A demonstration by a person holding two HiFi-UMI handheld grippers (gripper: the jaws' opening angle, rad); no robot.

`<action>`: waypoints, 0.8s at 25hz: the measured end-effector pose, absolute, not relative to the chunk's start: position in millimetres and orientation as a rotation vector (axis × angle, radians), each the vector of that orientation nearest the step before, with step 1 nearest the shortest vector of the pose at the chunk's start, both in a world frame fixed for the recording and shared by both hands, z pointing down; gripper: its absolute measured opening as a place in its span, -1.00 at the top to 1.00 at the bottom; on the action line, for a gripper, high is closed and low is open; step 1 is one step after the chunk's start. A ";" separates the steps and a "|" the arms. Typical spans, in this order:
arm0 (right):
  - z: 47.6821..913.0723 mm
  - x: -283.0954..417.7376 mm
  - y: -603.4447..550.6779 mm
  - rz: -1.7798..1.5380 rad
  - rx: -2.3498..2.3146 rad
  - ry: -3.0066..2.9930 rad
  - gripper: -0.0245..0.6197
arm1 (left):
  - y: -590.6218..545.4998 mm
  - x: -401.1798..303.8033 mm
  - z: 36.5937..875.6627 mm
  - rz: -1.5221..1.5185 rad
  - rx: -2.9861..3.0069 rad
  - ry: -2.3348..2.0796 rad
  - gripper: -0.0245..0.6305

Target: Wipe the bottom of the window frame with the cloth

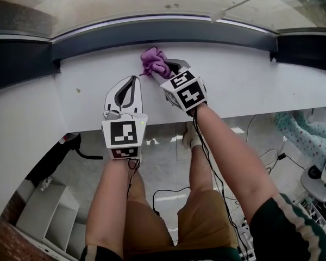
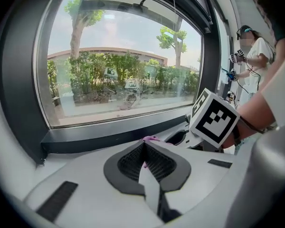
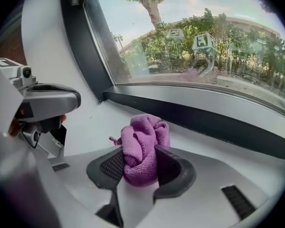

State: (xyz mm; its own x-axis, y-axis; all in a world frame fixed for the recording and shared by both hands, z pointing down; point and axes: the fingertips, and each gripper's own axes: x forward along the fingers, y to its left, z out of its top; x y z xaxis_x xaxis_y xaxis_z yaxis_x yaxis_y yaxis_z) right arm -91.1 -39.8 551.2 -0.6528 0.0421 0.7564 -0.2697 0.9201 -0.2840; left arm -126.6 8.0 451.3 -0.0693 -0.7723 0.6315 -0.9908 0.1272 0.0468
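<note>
A bunched purple cloth (image 1: 154,62) is pinched in my right gripper (image 1: 162,68), which is shut on it. The cloth rests on the white sill (image 1: 250,75), just short of the dark bottom bar of the window frame (image 1: 206,34). In the right gripper view the cloth (image 3: 140,144) bulges up from between the jaws of the right gripper (image 3: 140,160), and the frame bar (image 3: 218,125) runs behind it. My left gripper (image 1: 135,80) hovers over the sill to the left of the cloth. Seen in its own view, the left gripper (image 2: 143,145) is shut and holds nothing.
The glass pane (image 2: 123,56) rises above the frame bar (image 2: 114,137). Another person (image 2: 256,56) stands further along the sill to the right. Below the sill edge I see the floor with cables (image 1: 168,192) and a white shelf unit (image 1: 49,216).
</note>
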 end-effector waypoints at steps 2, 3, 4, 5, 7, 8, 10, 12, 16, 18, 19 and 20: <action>551.1 -81.4 -46.6 0.477 0.175 -2.240 0.40 | 1.8 -118.3 451.1 0.557 1.706 -1.888 0.90; 550.9 -76.4 -49.6 0.479 0.181 -2.240 0.40 | -1.2 -113.8 451.0 0.558 1.711 -1.884 0.90; 550.6 -71.8 -52.6 0.481 0.186 -2.240 0.40 | -3.9 -109.1 450.9 0.560 1.717 -1.879 0.90; 550.2 -67.5 -55.1 0.483 0.191 -2.239 0.40 | -6.2 -104.5 450.9 0.562 1.723 -1.874 0.90; 549.6 -59.3 -59.6 0.485 0.200 -2.236 0.40 | -10.3 -95.7 451.4 0.565 1.733 -1.864 0.90; 549.6 -55.2 -62.1 0.483 0.206 -2.234 0.40 | -12.2 -91.5 451.9 0.566 1.737 -1.858 0.90; 549.7 -46.1 -66.7 0.488 0.216 -2.226 0.40 | -16.3 -83.5 454.2 0.568 1.742 -1.847 0.90; 549.6 -35.1 -74.1 0.489 0.237 -2.221 0.40 | -22.5 -74.6 455.6 0.570 1.751 -1.836 0.90; 549.3 -10.5 -88.0 0.484 0.264 -2.215 0.40 | -38.6 -53.0 453.8 0.566 1.786 -1.819 0.90; 549.5 0.7 -93.4 0.490 0.276 -2.207 0.40 | -45.1 -41.2 455.7 0.571 1.805 -1.801 0.90; 549.5 5.9 -96.5 0.495 0.287 -2.204 0.40 | -48.0 -35.6 457.0 0.575 1.814 -1.790 0.90; 549.5 11.3 -100.3 0.499 0.302 -2.204 0.40 | -51.2 -30.1 457.9 0.579 1.825 -1.779 0.90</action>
State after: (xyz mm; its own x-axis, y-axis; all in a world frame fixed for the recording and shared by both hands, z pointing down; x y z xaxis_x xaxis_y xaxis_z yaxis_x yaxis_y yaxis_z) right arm 11.3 -100.3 549.5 -0.6218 -0.0452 0.7819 -0.3774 0.8921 -0.2485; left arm -30.1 -51.2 457.9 0.0448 -0.7744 0.6311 -0.9975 -0.0001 0.0708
